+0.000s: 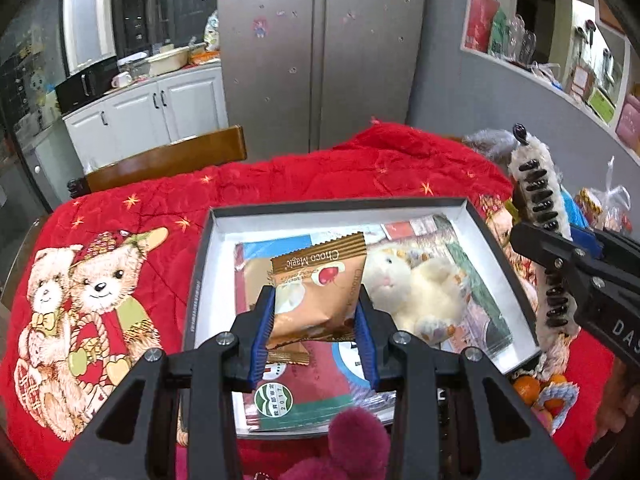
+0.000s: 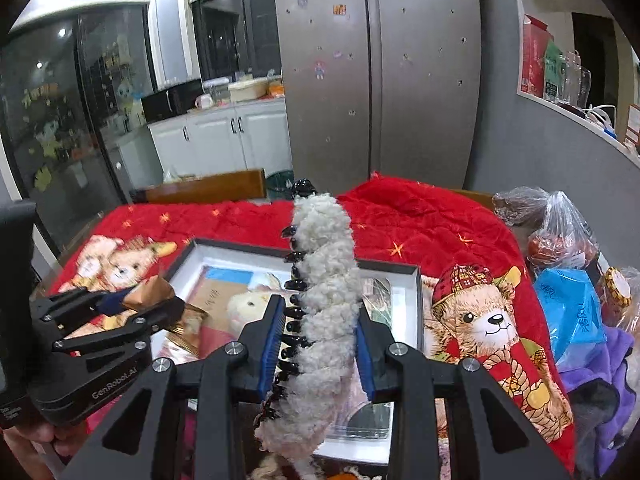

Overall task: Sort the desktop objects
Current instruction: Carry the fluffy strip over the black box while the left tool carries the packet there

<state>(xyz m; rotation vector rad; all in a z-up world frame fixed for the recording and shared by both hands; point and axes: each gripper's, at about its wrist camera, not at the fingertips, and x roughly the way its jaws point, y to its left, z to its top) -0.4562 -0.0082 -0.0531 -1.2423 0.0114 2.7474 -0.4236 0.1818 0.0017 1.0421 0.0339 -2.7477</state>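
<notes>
Table covered by a red quilted cloth (image 1: 328, 172) printed with teddy bears and gold stars. Shallow open box (image 1: 340, 205), dark rim and white inside, lies flat on the cloth at its middle. Right of the box: plastic bags (image 2: 560, 224), a blue packet (image 2: 572, 312) and purple fabric (image 2: 616, 364); oranges (image 1: 528, 389) near the box's front right corner.

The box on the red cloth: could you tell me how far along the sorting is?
Already in the box: a white plush toy and some flat packets. In hand: the left gripper holds a Choco Magic snack packet above it, the right gripper a fuzzy hair clip. Left: plastic bags beside the box.
</notes>
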